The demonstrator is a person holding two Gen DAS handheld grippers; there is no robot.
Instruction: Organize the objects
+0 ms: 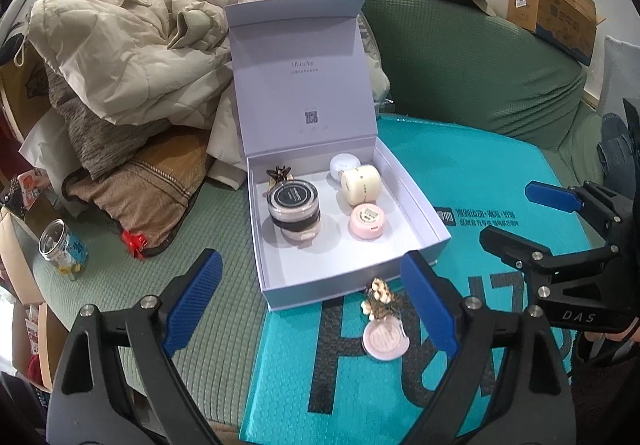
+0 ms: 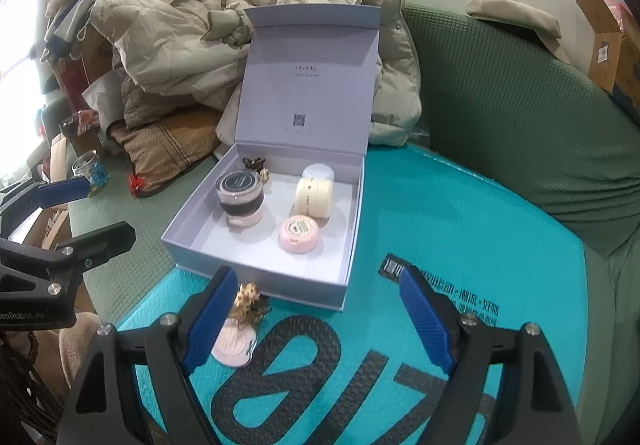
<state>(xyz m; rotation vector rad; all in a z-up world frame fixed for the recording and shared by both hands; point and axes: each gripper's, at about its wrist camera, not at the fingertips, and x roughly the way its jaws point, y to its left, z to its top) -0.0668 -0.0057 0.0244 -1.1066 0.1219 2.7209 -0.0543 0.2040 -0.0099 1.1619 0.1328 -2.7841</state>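
An open white gift box (image 1: 276,277) (image 2: 256,281) stands on a teal mailer bag, lid upright. Inside are a black-lidded stacked jar (image 1: 294,211) (image 2: 241,197), a cream jar (image 1: 360,184) (image 2: 314,197), a pink compact (image 1: 367,221) (image 2: 299,233), a white jar (image 1: 343,165) (image 2: 318,172) and a dark hair clip (image 1: 279,173) (image 2: 255,163). In front of the box lie a flat pink compact (image 1: 385,341) (image 2: 234,345) and a floral hair clip (image 1: 380,299) (image 2: 248,303) resting on it. My left gripper (image 1: 312,309) is open and empty above them. My right gripper (image 2: 316,317) is open and empty.
The teal bag (image 1: 480,189) (image 2: 460,213) lies on a green sofa (image 1: 480,57) (image 2: 520,105). Piled coats (image 1: 120,37) (image 2: 172,37) and a cushion (image 1: 148,189) sit behind and left of the box. A glass jar (image 1: 62,255) (image 2: 91,169) stands at left. A cardboard box (image 1: 548,5) is far right.
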